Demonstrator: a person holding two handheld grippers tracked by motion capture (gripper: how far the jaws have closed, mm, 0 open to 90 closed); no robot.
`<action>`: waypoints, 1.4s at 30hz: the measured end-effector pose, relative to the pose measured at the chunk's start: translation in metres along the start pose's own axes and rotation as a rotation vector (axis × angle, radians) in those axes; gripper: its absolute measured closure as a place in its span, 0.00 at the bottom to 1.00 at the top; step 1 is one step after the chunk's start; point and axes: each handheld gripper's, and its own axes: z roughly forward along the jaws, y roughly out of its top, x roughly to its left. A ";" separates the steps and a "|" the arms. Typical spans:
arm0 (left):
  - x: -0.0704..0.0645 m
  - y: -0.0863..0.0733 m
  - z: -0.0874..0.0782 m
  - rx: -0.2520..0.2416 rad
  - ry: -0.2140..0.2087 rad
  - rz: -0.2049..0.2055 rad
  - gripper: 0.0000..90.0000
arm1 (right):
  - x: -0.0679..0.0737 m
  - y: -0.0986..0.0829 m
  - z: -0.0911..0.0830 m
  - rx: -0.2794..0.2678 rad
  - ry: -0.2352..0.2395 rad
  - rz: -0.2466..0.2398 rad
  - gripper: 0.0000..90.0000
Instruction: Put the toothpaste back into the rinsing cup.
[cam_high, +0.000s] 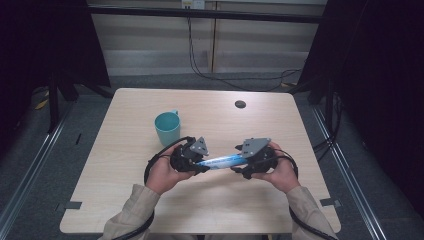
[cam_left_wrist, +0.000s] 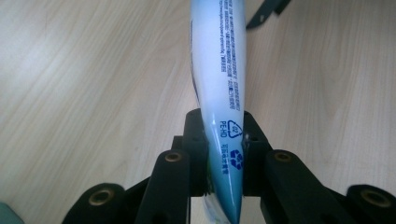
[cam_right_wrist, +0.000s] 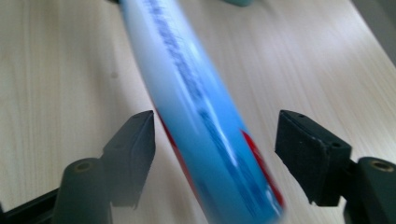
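Mid-bench, above the wood: both grippers meet on one tube.
Left gripper (cam_left_wrist: 223, 140): jaws clamped tight on the tube's flat crimped end, pads pressing both sides; firm hold.
Right gripper (cam_right_wrist: 215, 140): jaws spread wide, tube runs btwn them w/ gaps each side; not gripping, no clear contact.
Tube (cam_high: 222, 161): white-blue, toothpaste-type, held level off the bench (cam_high: 130, 210), spanning from left gripper to right gripper in high view; blurred in right gripper view, so cap end hard to read.
Progress: tube lifted & secured at one end = done, judging by the hold. Left to do: right gripper closing on its end, then whatever follows (handover or cap work, can't tell which).
Cup (cam_high: 167, 128): teal, upright, just behind left gripper, apart from tube.
Risk: one-end hold, so tube could sag or swing.
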 end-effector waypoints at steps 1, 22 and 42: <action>0.000 0.002 -0.001 -0.006 -0.008 -0.006 0.86 | 0.001 0.003 0.003 0.017 -0.002 -0.010 0.43; 0.020 -0.020 -0.026 -0.259 0.106 -0.162 0.36 | -0.016 -0.014 -0.017 -0.096 0.022 0.246 0.77; 0.022 -0.021 -0.008 -0.428 -0.020 -0.323 0.42 | -0.011 -0.012 -0.009 -0.229 0.066 0.344 0.77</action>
